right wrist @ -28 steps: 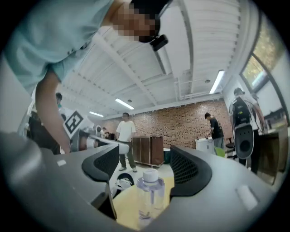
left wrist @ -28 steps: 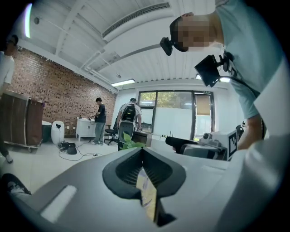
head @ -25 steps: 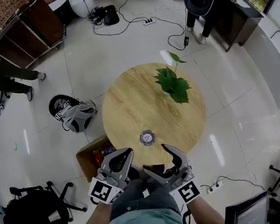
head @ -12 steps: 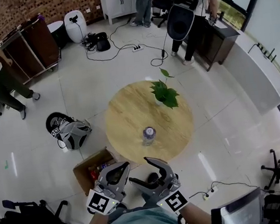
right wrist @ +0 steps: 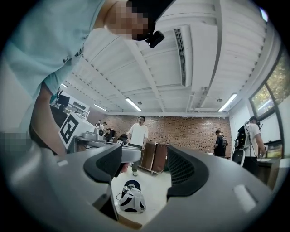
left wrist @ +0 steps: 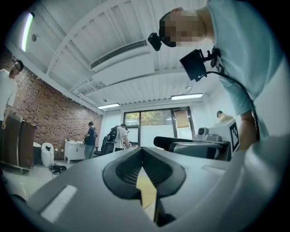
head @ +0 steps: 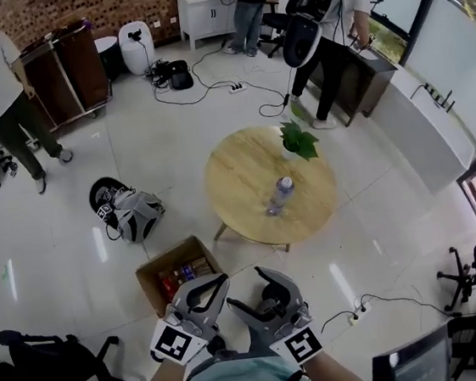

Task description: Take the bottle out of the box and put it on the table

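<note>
A clear plastic bottle (head: 280,194) stands on the round wooden table (head: 246,184), near its middle. The open cardboard box (head: 150,282) sits on the floor left of the table, with several bottles (head: 183,274) inside. Both grippers are held close to the person's body, well short of the table and just below the box. My left gripper (head: 219,283) is shut with nothing in it; in the left gripper view its pads (left wrist: 144,156) meet. My right gripper (head: 254,290) stands open, its jaws closing, with only floor showing between the fingers (right wrist: 108,165).
A potted plant (head: 299,140) stands at the table's far edge. A backpack (head: 134,214) lies on the floor left of the table and shows between the right jaws (right wrist: 131,199). Cables and a power strip (head: 354,313) lie to the right; several people stand around the room.
The person has backed away from the table, so table and bottle now sit farther off and the whole box shows. Both grippers came back with the body. The right jaws narrowed slightly.
</note>
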The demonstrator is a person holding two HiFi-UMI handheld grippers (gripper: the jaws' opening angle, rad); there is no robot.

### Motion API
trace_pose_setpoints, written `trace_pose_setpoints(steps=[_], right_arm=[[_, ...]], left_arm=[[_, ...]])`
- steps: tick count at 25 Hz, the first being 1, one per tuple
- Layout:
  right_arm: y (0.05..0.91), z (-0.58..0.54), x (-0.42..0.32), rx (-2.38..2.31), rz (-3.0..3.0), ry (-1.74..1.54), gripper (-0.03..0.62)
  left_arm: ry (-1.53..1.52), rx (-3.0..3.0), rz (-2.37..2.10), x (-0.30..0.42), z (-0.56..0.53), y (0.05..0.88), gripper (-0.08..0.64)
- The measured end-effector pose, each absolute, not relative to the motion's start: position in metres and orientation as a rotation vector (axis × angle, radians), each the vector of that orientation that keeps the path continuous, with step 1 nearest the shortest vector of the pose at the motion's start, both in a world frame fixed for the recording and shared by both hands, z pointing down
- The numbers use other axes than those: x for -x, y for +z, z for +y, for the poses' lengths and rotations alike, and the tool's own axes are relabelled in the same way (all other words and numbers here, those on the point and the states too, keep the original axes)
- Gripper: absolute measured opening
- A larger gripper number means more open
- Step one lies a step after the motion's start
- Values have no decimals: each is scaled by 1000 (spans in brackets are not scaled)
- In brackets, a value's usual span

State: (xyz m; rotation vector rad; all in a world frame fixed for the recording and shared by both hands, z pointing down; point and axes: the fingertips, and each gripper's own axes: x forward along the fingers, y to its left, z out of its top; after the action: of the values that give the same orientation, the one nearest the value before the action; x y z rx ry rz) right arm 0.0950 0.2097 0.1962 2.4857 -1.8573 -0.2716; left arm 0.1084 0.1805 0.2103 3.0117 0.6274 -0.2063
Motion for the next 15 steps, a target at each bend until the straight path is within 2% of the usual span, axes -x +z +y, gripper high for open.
trace_pose_setpoints(steps=[8, 15], right_arm=[[187, 223, -50, -2522, -1729, -271, 273], [178, 259, -35, -2554, -1721, -289, 251]], left_arm=[[-233, -2972, 626, -51, 175, 215, 11], [-193, -3004, 604, -31, 211, 213, 11]])
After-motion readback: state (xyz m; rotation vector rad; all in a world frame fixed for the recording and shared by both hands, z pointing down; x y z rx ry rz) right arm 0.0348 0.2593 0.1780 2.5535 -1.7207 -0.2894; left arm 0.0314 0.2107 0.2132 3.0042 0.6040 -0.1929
